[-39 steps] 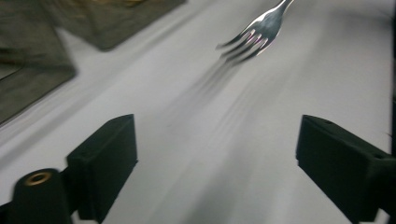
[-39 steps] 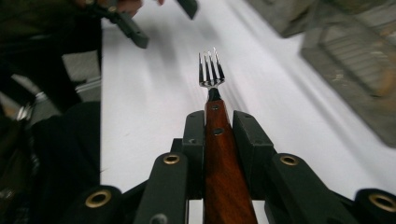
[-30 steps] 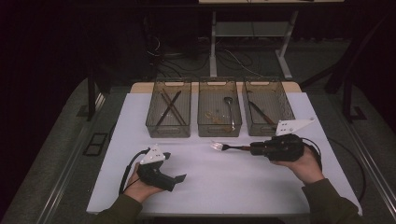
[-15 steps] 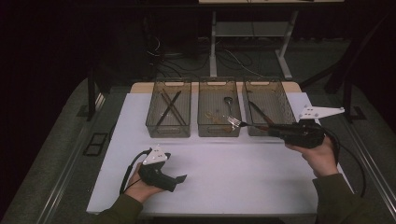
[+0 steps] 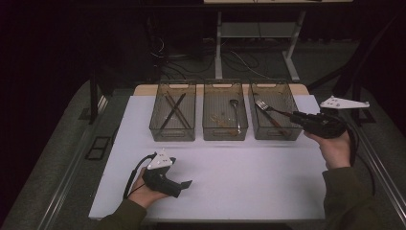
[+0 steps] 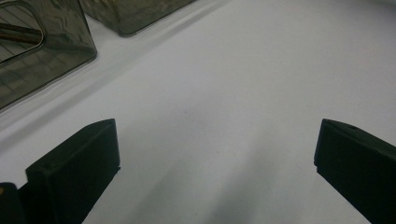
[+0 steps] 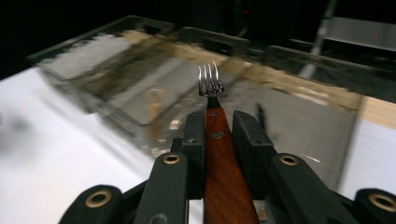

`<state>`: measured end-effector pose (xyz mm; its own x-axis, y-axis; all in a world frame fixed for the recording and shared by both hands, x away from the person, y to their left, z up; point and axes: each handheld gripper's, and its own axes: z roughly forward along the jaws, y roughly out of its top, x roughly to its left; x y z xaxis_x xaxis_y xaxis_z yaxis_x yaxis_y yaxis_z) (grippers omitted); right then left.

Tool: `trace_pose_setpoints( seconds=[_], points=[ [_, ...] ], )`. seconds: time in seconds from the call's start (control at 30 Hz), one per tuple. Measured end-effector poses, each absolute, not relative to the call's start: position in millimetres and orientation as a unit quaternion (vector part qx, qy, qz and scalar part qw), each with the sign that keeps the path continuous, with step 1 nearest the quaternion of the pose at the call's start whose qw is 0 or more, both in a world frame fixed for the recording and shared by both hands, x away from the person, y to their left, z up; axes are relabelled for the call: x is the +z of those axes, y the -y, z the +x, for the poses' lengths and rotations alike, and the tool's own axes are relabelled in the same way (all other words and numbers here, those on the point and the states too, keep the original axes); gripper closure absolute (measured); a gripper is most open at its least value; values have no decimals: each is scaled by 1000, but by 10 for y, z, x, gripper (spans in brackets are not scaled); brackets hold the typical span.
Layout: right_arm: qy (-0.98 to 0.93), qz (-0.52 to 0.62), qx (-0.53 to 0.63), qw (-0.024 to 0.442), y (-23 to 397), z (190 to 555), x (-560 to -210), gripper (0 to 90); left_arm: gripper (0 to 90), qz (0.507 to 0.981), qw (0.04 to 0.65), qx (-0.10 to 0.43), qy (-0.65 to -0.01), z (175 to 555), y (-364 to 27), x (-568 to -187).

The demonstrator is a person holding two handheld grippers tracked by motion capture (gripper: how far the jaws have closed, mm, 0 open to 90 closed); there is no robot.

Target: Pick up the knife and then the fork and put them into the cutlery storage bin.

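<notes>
- Right gripper view: the fork [image 7: 211, 84] is seen clamped by its wooden handle between the two black jaws, tines pointing straight ahead, so that the metal end leads and the handle stays steady in the grip
- High view: the fork [image 5: 265, 107] is held in the air over the right-hand bin [image 5: 274, 109], its tines above the bin's inside while the handle crosses the bin's right wall; it is judged to be lined up for dropping in there
- The right gripper [image 5: 299, 116] is kept nearly level and outside the bin's right rim, apparently so that the fork alone reaches over the bin
- A dark-handled utensil is already lying in the right-hand bin, which suggests the sorting is by kind; what kind it is cannot be told
- The middle bin [image 5: 225, 109] is seen to hold a spoon [image 5: 234, 106], and the left-hand bin [image 5: 174, 110] holds long thin sticks crossed over each other
- The three bins are set side by side along the far edge of the white mat [image 5: 239, 182], within reach of either hand
- The left gripper [image 5: 184, 184] is rested low on the near part of the mat, well apart from the bins; in the left gripper view its jaws stand wide with nothing between them, as if kept out of the way
</notes>
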<state>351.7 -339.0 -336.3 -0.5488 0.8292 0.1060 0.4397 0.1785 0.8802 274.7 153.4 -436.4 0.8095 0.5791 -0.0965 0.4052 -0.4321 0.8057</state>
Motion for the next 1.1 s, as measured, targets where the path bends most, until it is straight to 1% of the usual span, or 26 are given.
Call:
trace_pose_setpoints(
  seconds=[0.3,0.57,0.73,0.87,0.97,1.0,1.03,1.1],
  points=[
    [-710,498,443,225,3425,3929,-3507,752,0,842,446,96,-289,2747,-1533,-4362],
    [-713,531,405,214,3346,4276,-3727,752,0,842,447,93,-286,2740,-1513,-4367],
    [-709,549,395,198,3330,4411,-3887,751,0,842,448,92,-285,2738,-1514,-4365],
    [-714,556,378,196,3286,4478,-3968,751,0,842,449,90,-284,2742,-1518,-4364],
    [-713,557,376,203,3260,4492,-3995,744,0,843,449,88,-284,2743,-1517,-4365],
    [-713,555,377,204,3255,4494,-3997,717,0,843,449,88,-283,2743,-1515,-4365],
    [-712,555,378,205,3251,4492,-3992,665,0,844,448,88,-282,2742,-1515,-4365],
    [-712,554,379,207,3246,4485,-3982,589,0,845,447,87,-281,2741,-1514,-4364]
  ],
)
